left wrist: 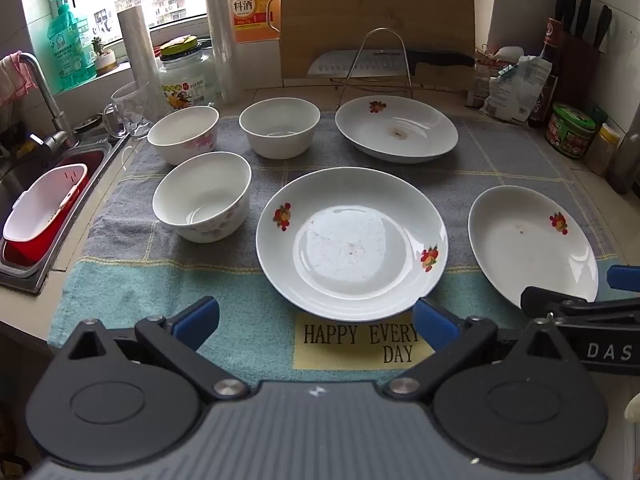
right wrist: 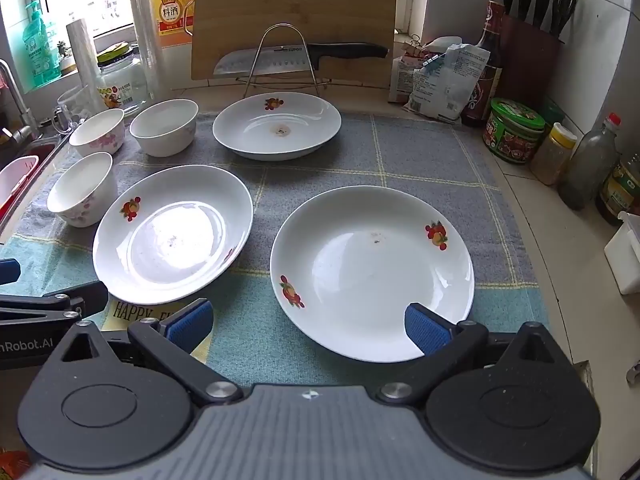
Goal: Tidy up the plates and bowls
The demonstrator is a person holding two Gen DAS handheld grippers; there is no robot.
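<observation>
Left wrist view: my left gripper (left wrist: pixel 316 322) is spread wide, nothing pinched; the middle plate (left wrist: pixel 352 240) has its near rim between the jaws, bowls (left wrist: pixel 202 196) ahead-left. Right wrist view: my right gripper (right wrist: pixel 308 326) gapes empty, the near plate (right wrist: pixel 372 268) rim under its right pad, bare cloth (right wrist: pixel 420 160) beyond.

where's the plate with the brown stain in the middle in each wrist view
Left wrist: the stained plate sits upper right of centre, at the far edge of the towel.
Right wrist: the stained plate sits upper centre, just left of the middle.
Shared landmark: the wire rack stands directly behind it in both views, in front of the cutting board.
</observation>
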